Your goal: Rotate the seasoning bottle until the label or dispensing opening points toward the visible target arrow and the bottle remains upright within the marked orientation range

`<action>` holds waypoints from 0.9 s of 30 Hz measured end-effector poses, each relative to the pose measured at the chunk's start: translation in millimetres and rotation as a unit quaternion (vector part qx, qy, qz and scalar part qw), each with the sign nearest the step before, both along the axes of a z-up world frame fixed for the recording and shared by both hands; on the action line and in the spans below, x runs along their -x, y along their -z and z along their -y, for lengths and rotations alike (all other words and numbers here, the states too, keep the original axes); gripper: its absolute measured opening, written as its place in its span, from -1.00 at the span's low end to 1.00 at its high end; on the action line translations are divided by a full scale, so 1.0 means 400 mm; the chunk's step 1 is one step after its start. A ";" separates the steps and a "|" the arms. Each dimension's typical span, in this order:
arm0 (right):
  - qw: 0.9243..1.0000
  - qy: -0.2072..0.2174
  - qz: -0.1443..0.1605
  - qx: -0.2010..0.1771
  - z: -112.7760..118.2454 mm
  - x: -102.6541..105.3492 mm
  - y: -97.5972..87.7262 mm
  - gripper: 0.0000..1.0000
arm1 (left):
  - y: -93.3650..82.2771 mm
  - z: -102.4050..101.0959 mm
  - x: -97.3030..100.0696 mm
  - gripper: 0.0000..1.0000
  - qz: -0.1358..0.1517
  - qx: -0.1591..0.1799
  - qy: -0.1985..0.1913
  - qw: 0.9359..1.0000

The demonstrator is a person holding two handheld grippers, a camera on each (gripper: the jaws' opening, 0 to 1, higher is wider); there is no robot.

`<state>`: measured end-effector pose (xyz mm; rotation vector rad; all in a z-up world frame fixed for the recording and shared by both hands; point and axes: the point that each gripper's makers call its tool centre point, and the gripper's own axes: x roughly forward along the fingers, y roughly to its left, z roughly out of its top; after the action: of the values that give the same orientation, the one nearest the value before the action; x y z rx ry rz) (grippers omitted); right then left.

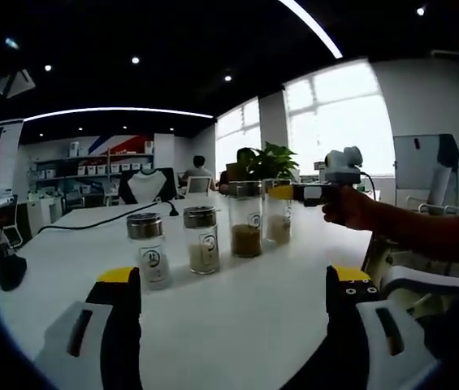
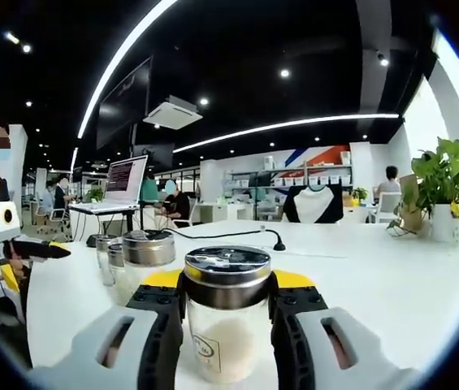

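Observation:
Four glass seasoning bottles with metal lids stand in a row on the white table (image 1: 237,325). My left gripper (image 1: 235,280) hangs open in front of them, with nothing between its yellow-tipped jaws. The two nearest bottles (image 1: 149,248) (image 1: 202,240) hold pale grains and the third bottle (image 1: 246,219) holds brown powder. My right gripper (image 1: 292,192) reaches in from the right and is shut on the farthest bottle (image 1: 278,215). In the right gripper view, that bottle (image 2: 227,333) stands upright between the shut jaws of the right gripper (image 2: 227,292), with a small label at its lower left.
The other bottles (image 2: 148,253) stand behind the held one. A black cable (image 1: 107,219) crosses the table's far side. A potted plant (image 2: 444,179) sits at the far right. A person's hand (image 1: 351,207) holds the right gripper. A chair (image 1: 424,280) stands by the table's right edge.

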<state>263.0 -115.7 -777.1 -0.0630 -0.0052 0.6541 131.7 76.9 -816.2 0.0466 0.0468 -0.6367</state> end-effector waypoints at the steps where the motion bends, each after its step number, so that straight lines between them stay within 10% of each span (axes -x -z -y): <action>1: 1.000 -0.001 0.001 0.003 -0.003 0.001 0.003 -0.19 | -0.001 -0.002 -0.001 0.99 0.001 0.000 -0.001 1.000; 27: 0.999 0.008 0.030 -0.014 0.034 0.214 -0.015 0.44 | -0.004 -0.015 0.004 0.99 -0.004 0.009 -0.001 1.000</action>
<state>177.4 -129.2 -771.2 -0.0557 -0.0713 0.6357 130.3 82.9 -814.4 0.0270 0.0481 -0.6354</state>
